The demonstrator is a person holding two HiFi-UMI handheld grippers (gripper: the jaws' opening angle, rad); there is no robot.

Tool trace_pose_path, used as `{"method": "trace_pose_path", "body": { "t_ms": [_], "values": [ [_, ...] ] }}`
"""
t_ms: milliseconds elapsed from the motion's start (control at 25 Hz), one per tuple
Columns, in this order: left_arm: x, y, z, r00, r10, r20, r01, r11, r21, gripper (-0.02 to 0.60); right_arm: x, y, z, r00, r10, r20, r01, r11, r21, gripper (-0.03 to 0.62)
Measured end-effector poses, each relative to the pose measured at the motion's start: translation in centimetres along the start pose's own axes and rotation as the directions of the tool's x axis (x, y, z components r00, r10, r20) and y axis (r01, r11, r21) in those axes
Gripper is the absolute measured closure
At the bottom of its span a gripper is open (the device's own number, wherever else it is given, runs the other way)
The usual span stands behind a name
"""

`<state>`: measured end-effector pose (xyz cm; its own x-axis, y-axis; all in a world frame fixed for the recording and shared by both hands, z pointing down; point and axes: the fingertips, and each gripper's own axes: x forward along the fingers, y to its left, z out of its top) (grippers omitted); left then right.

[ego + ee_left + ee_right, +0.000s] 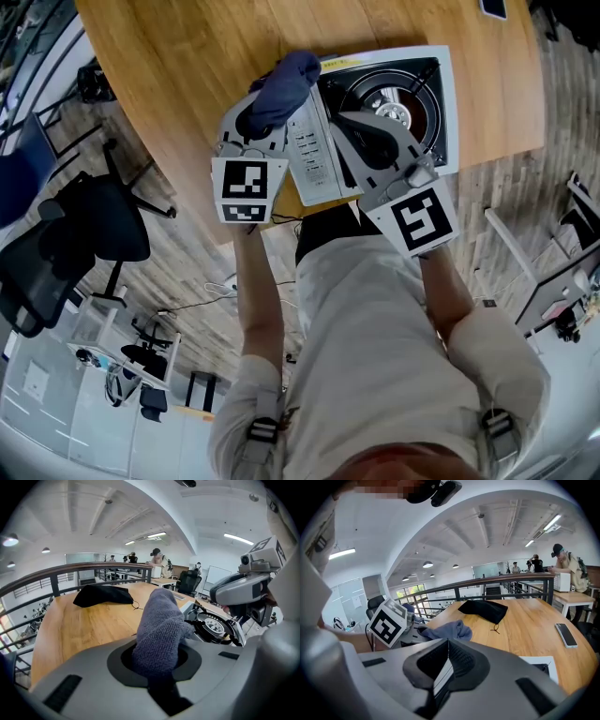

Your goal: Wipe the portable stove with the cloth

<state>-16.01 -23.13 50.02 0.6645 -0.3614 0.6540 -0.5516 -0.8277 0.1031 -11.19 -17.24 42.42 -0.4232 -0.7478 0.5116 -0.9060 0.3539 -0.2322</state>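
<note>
At the near edge of a wooden table (187,66), standing over the white portable stove (448,112) and looking steeply down.

Pinching the blue-grey cloth (159,620) in the left gripper (255,122): pressing the jaws on a bunched fold, letting the rest stand up out of them as a thick roll. Holding that cloth at the stove's left far corner, just beside the slotted panel (311,150), partly over bare wood. Failing to make out whether it is touching the metal.

Clamping the right gripper (446,656) on a thin white edge, seen end-on between the ribbed pads (461,656), apparently part of the stove. Reaching with that gripper across the stove body, between the panel and the black burner (401,105).

Carrying the left marker cube (248,189) and the right marker cube (422,220) face-up toward the head camera, near each other, over the table's near edge.

Noting farther out on the table: a black pouch (483,609) with a cord, lying flat, well apart from the stove; a phone (566,635) lying flat toward the right.

Noting off the table, down on the plank floor at left: a black office chair (89,244).

Seeing, past a dark railing (56,573), people standing at distant desks.
</note>
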Motion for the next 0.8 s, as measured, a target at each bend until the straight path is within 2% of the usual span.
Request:
{"method": "trace_pose_path", "body": {
  "t_ms": [240,800],
  "values": [
    [-0.4,-1.0,-0.5,1.000,-0.016,-0.010,0.017,0.999,0.045,0.505,-0.5,0.7,-0.5,1.000,-0.011,-0.004,0.011,1.000,0.004,0.572],
    [-1.7,-3.0,-1.8,0.999,-0.047,-0.019,0.048,0.996,0.073,0.506,-1.9,2.1,-1.4,0.999,-0.032,0.011,0.032,0.999,0.003,0.572]
  ]
}}
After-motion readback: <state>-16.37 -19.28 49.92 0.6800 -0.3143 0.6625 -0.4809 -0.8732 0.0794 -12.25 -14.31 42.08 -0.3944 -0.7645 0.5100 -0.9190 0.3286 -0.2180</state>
